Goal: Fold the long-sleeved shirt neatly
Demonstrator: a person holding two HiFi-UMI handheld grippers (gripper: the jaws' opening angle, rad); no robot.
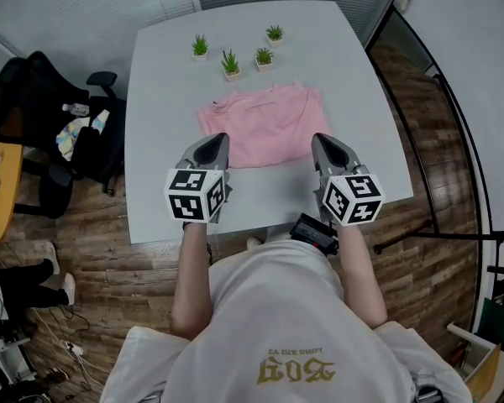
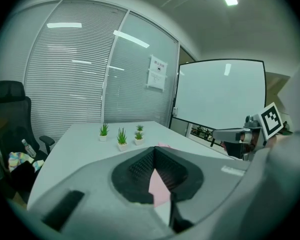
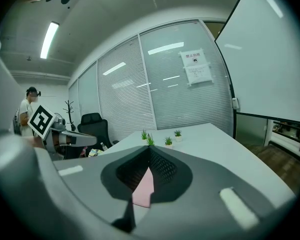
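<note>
The pink long-sleeved shirt (image 1: pixel 265 124) lies folded into a compact rectangle on the white table (image 1: pixel 160 141). My left gripper (image 1: pixel 221 138) hovers at the shirt's near-left corner, jaws shut with nothing held. My right gripper (image 1: pixel 317 139) hovers at the near-right corner, also shut and empty. In the left gripper view the closed jaw tips (image 2: pixel 154 149) meet, and a sliver of pink shirt (image 2: pixel 159 186) shows below them. The right gripper view has the same look: tips together (image 3: pixel 150 150) over pink cloth (image 3: pixel 144 189). Neither gripper touches the shirt.
Several small potted plants (image 1: pixel 231 61) stand at the table's far side, beyond the shirt. A black office chair (image 1: pixel 42 116) with clutter stands left of the table. The table's near edge (image 1: pixel 235 233) is just in front of the person's body. Wooden floor surrounds the table.
</note>
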